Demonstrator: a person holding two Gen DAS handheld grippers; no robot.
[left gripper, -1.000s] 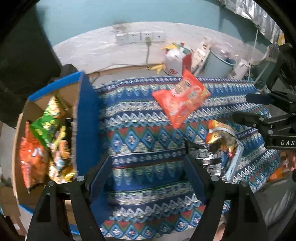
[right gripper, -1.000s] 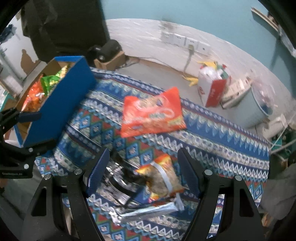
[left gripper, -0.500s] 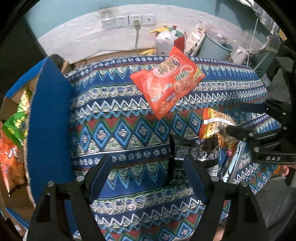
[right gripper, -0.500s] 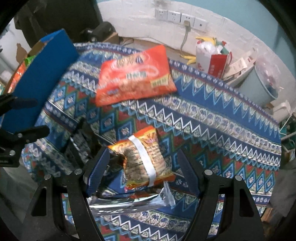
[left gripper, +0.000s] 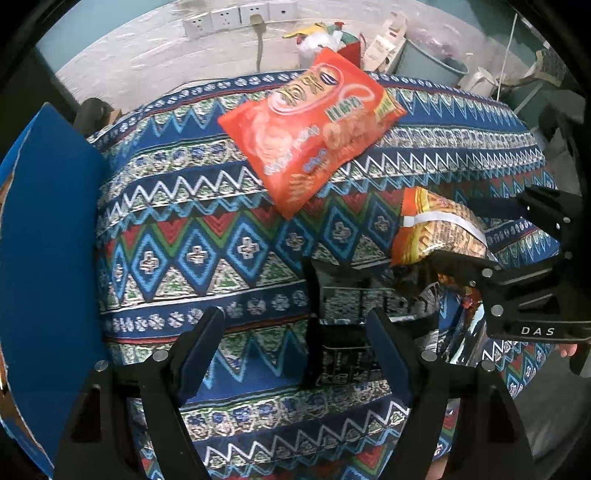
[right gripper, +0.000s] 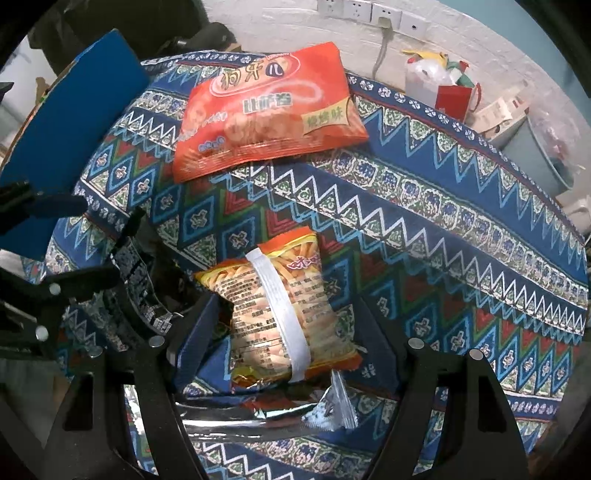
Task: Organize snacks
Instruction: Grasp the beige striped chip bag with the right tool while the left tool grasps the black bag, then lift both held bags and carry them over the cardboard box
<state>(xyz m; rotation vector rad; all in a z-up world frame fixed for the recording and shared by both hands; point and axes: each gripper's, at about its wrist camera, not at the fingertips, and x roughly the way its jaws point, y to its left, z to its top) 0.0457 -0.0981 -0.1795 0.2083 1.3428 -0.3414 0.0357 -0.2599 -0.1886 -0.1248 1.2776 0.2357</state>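
Observation:
A large red snack bag [left gripper: 314, 140] [right gripper: 266, 110] lies flat at the far side of the patterned cloth. A small orange noodle-snack bag [right gripper: 280, 310] [left gripper: 439, 232] lies face down, partly on a black-and-silver packet [left gripper: 354, 314] [right gripper: 144, 291] and a silver wrapper [right gripper: 266, 413]. My left gripper [left gripper: 295, 343] is open, its right finger over the black packet. My right gripper [right gripper: 284, 343] is open and low, its fingers on either side of the orange bag, not closed on it. It shows in the left wrist view [left gripper: 517, 280].
A blue-walled cardboard box [left gripper: 44, 236] [right gripper: 74, 122] stands at the left edge of the cloth-covered table [left gripper: 207, 236]. Behind the table are wall sockets [left gripper: 236, 16], a red-and-white bag [right gripper: 443, 88] and a grey bin [left gripper: 432, 62].
Both grippers moved forward and lower over the cloth. The box slid to the left edge of view and its contents are out of sight. The right gripper now straddles the orange bag.

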